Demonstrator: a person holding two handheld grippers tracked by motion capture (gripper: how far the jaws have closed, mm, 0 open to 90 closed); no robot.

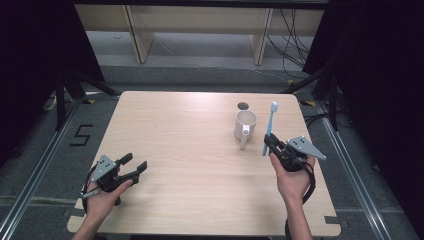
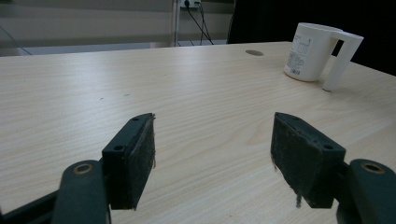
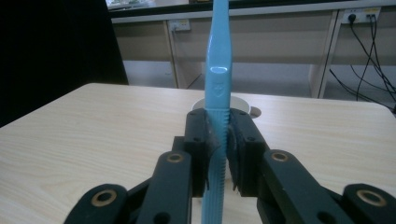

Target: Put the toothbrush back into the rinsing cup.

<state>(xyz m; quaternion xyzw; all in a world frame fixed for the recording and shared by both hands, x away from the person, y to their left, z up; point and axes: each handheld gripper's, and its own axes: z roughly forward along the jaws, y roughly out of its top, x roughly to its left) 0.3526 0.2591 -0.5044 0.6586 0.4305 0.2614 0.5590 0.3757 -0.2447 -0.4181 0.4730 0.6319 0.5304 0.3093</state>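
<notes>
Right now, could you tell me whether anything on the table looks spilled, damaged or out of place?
Nothing stands out. The white mug stands upright on the table with no spill around it, and the blue toothbrush is clamped upright, head up, in the right tongs. The left tongs are open over bare wood.

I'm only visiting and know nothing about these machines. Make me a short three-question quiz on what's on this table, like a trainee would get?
1. True or false: the right gripper is shut on the blue toothbrush.
2. Where does the white mug stand relative to the toothbrush in the high view? A. to its left B. to its right C. under the table
3. Fill in: the left gripper has its jaws ____, with bare tabletop between them.

Key
1. True: the pads clamp the ribbed handle, and the brush stands upright.
2. A: the mug stands just left of the brush, handle toward the person.
3. Open.
</notes>
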